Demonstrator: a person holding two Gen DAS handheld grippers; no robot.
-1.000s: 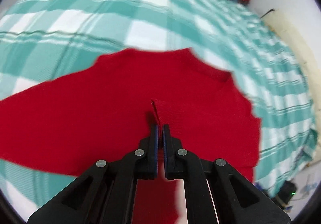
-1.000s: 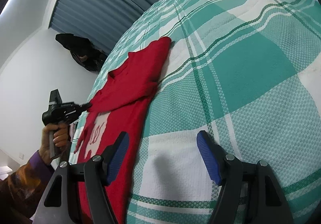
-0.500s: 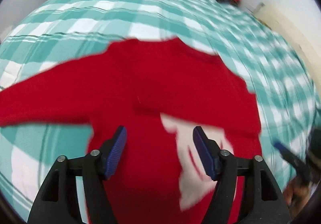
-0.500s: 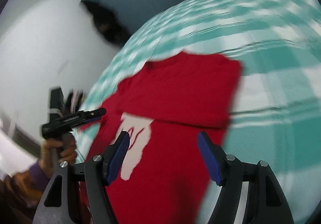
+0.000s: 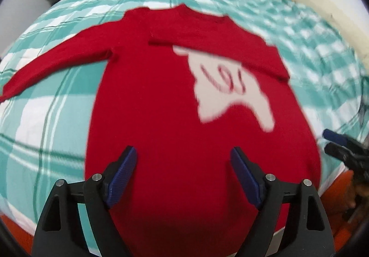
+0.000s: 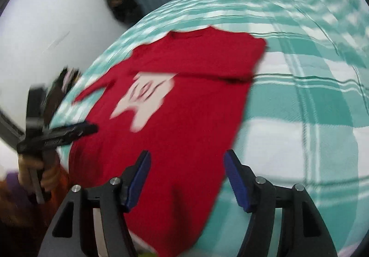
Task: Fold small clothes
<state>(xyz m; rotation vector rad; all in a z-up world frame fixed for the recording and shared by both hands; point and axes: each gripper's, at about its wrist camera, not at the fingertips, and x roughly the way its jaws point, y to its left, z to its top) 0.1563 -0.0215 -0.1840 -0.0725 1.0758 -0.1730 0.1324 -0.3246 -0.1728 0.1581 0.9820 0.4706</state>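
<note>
One red knit sweater [image 5: 161, 100] flat on a teal-and-white checked bedspread [image 5: 53, 118], filling the middle of both views.

One sleeve is folded across its chest above a white patch [image 5: 230, 86]; the other stretches toward the left edge. The left gripper [image 5: 184, 178] jaws have just been opening, nothing between them. The right gripper [image 6: 186, 178] jaws are also apart, above the hem.

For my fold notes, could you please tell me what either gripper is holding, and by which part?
Nothing is held: the left gripper and right gripper are both open above the red knitted sweater.
</note>
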